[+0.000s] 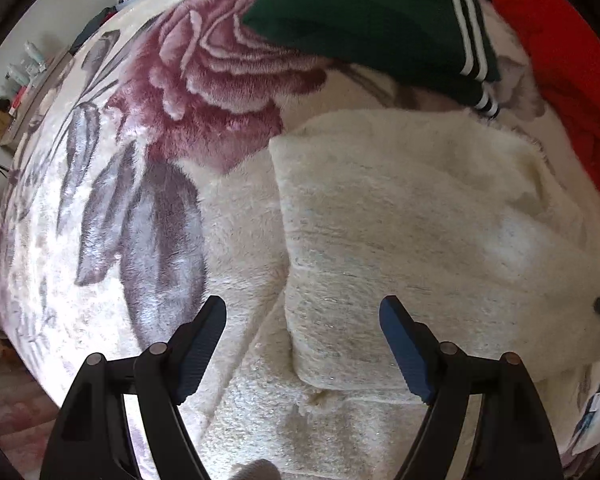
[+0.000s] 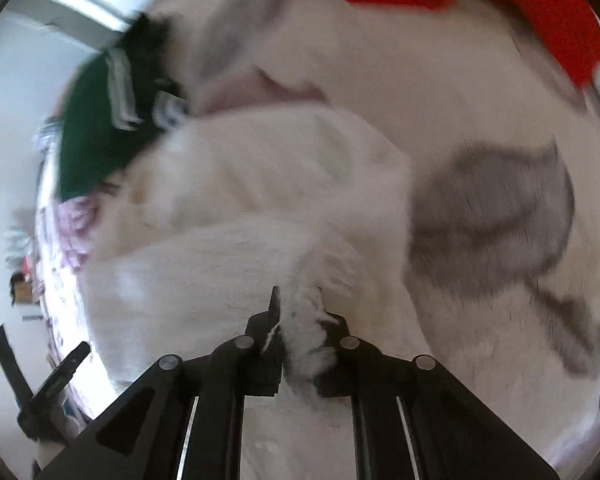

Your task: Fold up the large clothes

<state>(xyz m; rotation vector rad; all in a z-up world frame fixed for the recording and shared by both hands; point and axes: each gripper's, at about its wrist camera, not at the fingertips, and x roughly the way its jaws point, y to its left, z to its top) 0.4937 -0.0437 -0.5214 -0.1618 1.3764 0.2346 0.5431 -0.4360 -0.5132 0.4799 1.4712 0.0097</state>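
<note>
Already pinched: right gripper (image 2: pixel 298 312) clenched on the cream sweater's (image 1: pixel 419 232) fuzzy edge.

Left gripper (image 1: pixel 301 320) hangs released at lower centre, the sweater's folded edge between its fingers; the green garment (image 1: pixel 371 16) and red garment (image 1: pixel 571 72) lie upper right on the floral blanket (image 1: pixel 100 200).

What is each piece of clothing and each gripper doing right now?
Fluffy cream sweater: partly folded on the floral blanket, one edge pinched and lifted.
Left gripper: open, holding nothing, hovering over the sweater.
Right gripper: shut on the sweater's fuzzy edge; view blurred.
Green sweater with white stripes: folded, lying behind.
Red garment: bunched up, unfolded.
</note>
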